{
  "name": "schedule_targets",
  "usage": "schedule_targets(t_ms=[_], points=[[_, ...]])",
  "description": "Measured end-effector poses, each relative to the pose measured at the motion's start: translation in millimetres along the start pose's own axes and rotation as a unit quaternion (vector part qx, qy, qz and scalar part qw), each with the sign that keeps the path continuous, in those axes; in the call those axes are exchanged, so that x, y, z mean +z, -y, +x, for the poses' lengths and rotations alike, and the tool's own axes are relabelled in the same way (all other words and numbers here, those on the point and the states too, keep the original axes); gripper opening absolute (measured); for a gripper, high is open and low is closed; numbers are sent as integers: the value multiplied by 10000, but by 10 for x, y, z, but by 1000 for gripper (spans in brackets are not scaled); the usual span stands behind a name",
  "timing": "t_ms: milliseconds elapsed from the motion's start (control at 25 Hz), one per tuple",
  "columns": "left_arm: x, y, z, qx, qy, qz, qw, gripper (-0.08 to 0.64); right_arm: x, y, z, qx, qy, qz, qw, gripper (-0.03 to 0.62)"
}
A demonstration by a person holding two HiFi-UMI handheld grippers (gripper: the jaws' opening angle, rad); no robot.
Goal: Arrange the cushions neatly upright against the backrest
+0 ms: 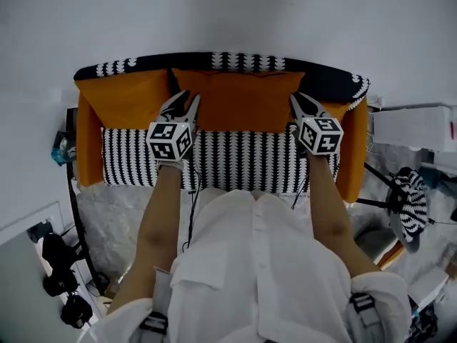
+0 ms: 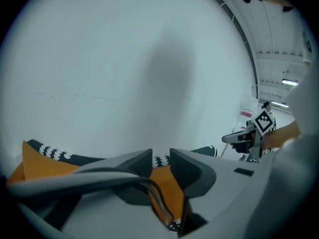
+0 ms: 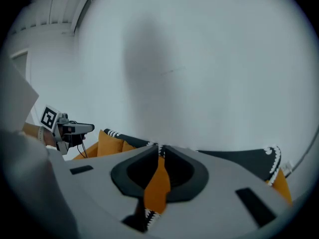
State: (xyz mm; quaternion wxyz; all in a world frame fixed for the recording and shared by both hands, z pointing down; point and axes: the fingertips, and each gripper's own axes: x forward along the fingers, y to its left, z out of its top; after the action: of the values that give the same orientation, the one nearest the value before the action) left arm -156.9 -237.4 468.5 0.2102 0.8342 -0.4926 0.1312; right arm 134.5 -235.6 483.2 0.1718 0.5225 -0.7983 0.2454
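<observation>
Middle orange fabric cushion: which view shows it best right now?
Head view: the whole middle orange fabric cushion shows in front of the patterned backrest, left gripper and right gripper at its top corners. Each gripper view shows only a strip of it pinched between the jaws.

**Sofa** (image 1: 89,145): orange arms at both ends, standing against a pale wall (image 1: 228,13).
- **Seat** (image 1: 243,164): black-and-white patterned cover, bare along its front.
- **Backrest** (image 1: 246,61): dark cover with the same white pattern along the top edge.

**On the sofa:**
- **Left cushion** (image 1: 123,98): orange, upright in the left corner, leaning against the backrest.
- **Middle cushion** (image 1: 243,102): orange, wide, upright before the backrest. Its lower edge meets the back of the seat; whether it rests there or hangs just clear is hard to tell from above.
</observation>
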Motion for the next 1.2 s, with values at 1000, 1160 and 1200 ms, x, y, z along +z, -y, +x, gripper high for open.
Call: schedule_targets(t_ms=[1000,1160,1200], points=[[1044,520,-1066,59,1811,780,9804,15,915,-97,-1439,-418,1865,-675,9792,6],[1046,548,-1062,-2,1826,724,9805,15,907,-122,-1439,-409,1837,-741,9793,6],[1045,553,-1058,-16,1824,716,9806,15,908,-126,-1440,-410,1834,-755,9793,5]])
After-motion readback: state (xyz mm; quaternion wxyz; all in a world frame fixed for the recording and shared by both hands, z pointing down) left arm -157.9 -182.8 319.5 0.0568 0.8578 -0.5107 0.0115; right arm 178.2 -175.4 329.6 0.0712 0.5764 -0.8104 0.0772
